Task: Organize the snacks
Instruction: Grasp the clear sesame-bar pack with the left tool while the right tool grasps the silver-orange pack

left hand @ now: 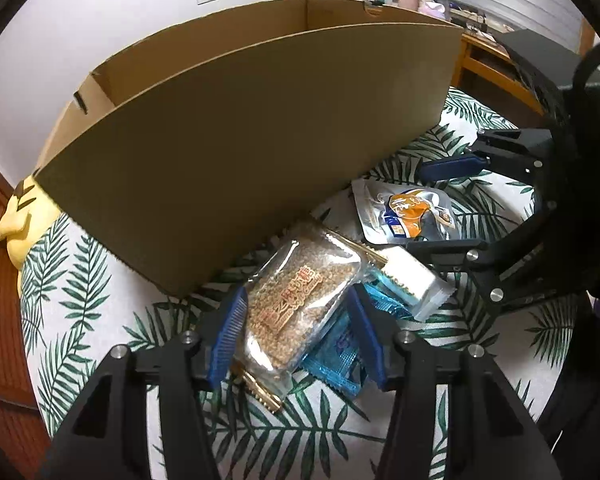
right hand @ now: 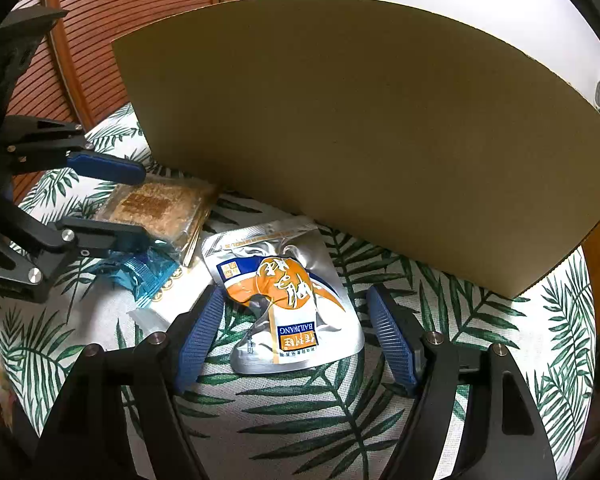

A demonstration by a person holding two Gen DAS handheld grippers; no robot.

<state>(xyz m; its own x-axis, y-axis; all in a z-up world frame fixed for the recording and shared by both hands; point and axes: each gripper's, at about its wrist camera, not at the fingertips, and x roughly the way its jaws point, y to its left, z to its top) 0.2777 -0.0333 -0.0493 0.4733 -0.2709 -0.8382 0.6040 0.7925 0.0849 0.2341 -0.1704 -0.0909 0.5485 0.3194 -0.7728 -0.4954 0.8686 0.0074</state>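
Standing along the far side of the leaf-print counter point(right hand: 340, 420) is one open cardboard box point(left hand: 240, 152), with four snack packs lying before its near wall. One clear sesame-brittle pack point(left hand: 288, 308) lies between the half-open left tongs point(left hand: 296, 340), overlapping one white pack point(left hand: 412, 280) and one blue pack point(left hand: 336, 360). One silver pouch point(right hand: 292, 300) lies between the wide right tongs point(right hand: 296, 332), untouched.

Each camera sits on its own tongs, angled steeply down and close over the leaf-print cloth point(right hand: 300, 420). Both face the cardboard box point(left hand: 260, 152) wall. Shared area: the silver pouch point(right hand: 288, 300), the sesame-bar packet point(left hand: 296, 304), and each other's tongs.
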